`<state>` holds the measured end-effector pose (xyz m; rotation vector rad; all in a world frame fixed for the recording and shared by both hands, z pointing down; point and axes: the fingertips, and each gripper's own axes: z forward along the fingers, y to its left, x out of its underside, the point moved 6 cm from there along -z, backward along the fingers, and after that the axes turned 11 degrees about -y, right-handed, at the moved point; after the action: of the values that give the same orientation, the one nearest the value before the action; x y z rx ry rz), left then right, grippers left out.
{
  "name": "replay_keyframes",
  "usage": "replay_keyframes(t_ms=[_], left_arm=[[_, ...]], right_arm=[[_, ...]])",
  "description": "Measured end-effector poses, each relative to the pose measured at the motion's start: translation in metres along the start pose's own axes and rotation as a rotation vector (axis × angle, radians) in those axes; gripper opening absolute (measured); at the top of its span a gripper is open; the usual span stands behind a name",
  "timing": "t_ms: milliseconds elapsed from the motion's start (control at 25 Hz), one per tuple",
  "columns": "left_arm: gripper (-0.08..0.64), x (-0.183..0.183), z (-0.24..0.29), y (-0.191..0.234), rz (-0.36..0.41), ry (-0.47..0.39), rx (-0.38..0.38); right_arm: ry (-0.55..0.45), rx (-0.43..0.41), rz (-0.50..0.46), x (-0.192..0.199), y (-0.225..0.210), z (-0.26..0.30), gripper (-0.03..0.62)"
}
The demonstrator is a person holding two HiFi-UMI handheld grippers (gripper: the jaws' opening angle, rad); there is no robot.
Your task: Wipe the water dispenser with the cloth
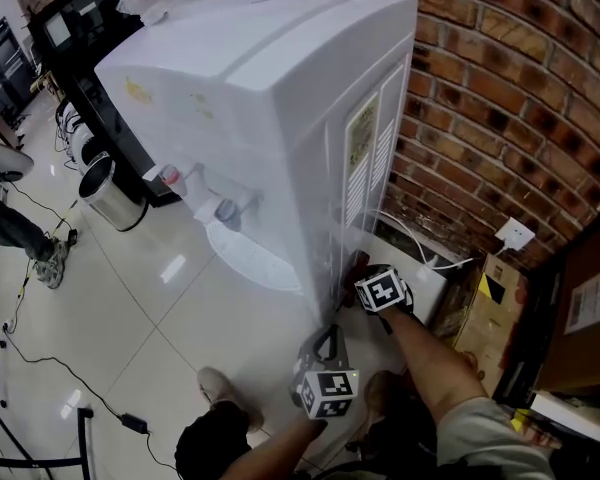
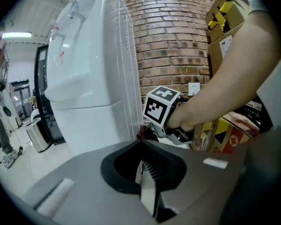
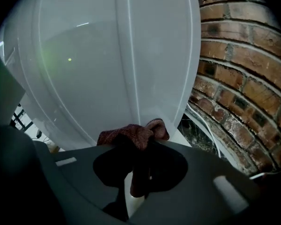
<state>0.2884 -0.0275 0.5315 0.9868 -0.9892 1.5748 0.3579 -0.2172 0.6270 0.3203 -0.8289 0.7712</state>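
Note:
The white water dispenser (image 1: 270, 98) stands against a brick wall; its taps (image 1: 220, 206) face left in the head view. My right gripper (image 1: 360, 273) is low at the dispenser's side panel, shut on a bunched reddish-brown cloth (image 3: 135, 135). In the right gripper view the cloth sticks out past the jaws, at the white panel (image 3: 107, 69). My left gripper (image 1: 327, 340) hangs a little below and behind, pointing at the dispenser's lower corner, jaws together with nothing between them. In the left gripper view that gripper (image 2: 147, 172) looks at the right gripper's marker cube (image 2: 160, 106) and the cloth (image 2: 141, 132).
The brick wall (image 1: 500, 78) runs close behind, with a wall socket (image 1: 516, 234) and white cable (image 1: 420, 248). Cardboard boxes (image 1: 495, 313) stand at the right. A steel bin (image 1: 110, 193) and black counter (image 1: 90, 58) are at the left. Cables (image 1: 70, 373) lie on the tiled floor.

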Motion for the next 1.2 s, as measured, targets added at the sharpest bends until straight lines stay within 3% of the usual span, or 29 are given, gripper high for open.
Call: replay_keyframes(t_ms=[240, 400, 520, 680, 960, 1200], left_arm=[[0.000, -0.019, -0.004, -0.002, -0.029, -0.039, 0.005], [0.000, -0.040, -0.013, 0.001, -0.052, -0.067, 0.009], [0.000, -0.063, -0.022, 0.001, -0.041, -0.094, 0.028], [0.000, -0.116, -0.036, 0.008, -0.011, -0.180, 0.035], [0.000, -0.207, -0.067, 0.020, 0.012, -0.342, 0.034], [0.000, -0.284, -0.086, 0.025, 0.033, -0.466, 0.038]], right_arm=[[-0.022, 0.006, 0.010, -0.006, -0.006, -0.017, 0.074], [-0.099, -0.013, 0.021, -0.030, -0.004, -0.044, 0.074], [-0.207, -0.035, 0.026, -0.061, -0.002, -0.074, 0.074], [-0.394, 0.005, 0.026, -0.117, -0.014, -0.132, 0.074], [-0.754, 0.066, -0.105, -0.232, -0.030, -0.269, 0.074], [-0.982, 0.120, -0.227, -0.335, -0.033, -0.362, 0.074]])
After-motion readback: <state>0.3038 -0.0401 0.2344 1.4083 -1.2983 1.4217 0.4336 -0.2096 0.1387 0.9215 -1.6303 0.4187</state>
